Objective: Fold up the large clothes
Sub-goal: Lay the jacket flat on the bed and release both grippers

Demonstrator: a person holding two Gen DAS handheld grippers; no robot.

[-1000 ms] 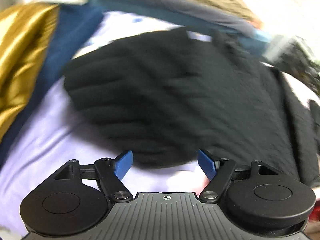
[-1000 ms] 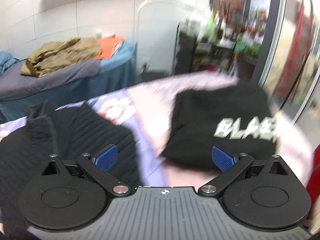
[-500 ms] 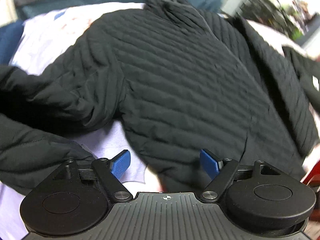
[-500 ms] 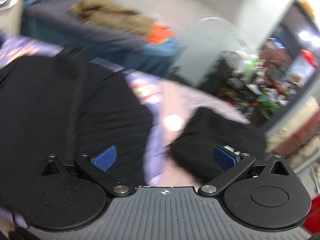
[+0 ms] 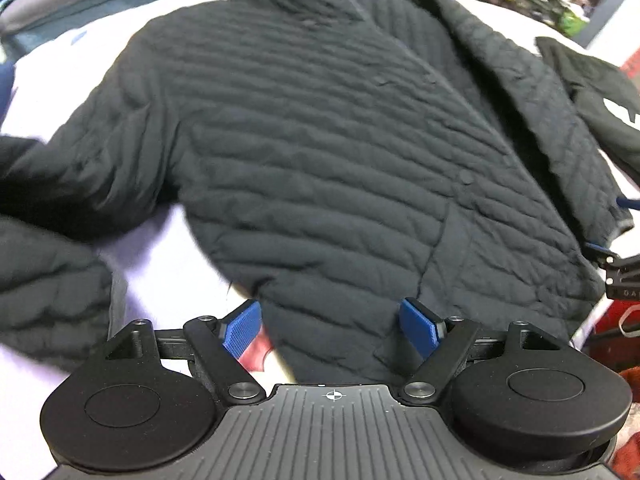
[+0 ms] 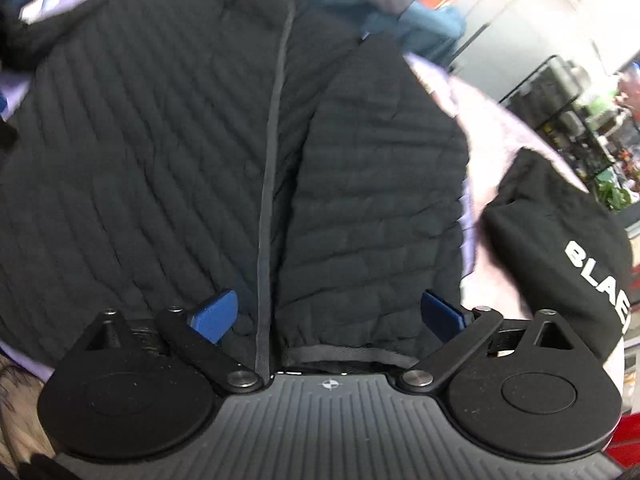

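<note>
A black quilted jacket (image 5: 320,140) lies spread, front up, on a lilac sheet (image 5: 168,264), collar at the far end. Its left sleeve (image 5: 44,272) is bunched at the near left. My left gripper (image 5: 331,326) is open and empty over the jacket's bottom hem. In the right wrist view the jacket (image 6: 180,152) fills the frame, its front placket (image 6: 268,184) running down the middle. My right gripper (image 6: 327,316) is open and empty over the hem beside the placket. The right gripper's tip (image 5: 618,268) shows at the right edge of the left wrist view.
A folded black T-shirt (image 6: 560,240) with white lettering lies right of the jacket on the sheet; it also shows in the left wrist view (image 5: 600,92). A blue-covered table (image 6: 424,16) with clothes stands behind. Dark shelves (image 6: 568,92) stand at the far right.
Both grippers swung toward the jacket and came down near its bottom hem. The right wrist view turned from the T-shirt and the room onto the jacket. Both stayed open.
</note>
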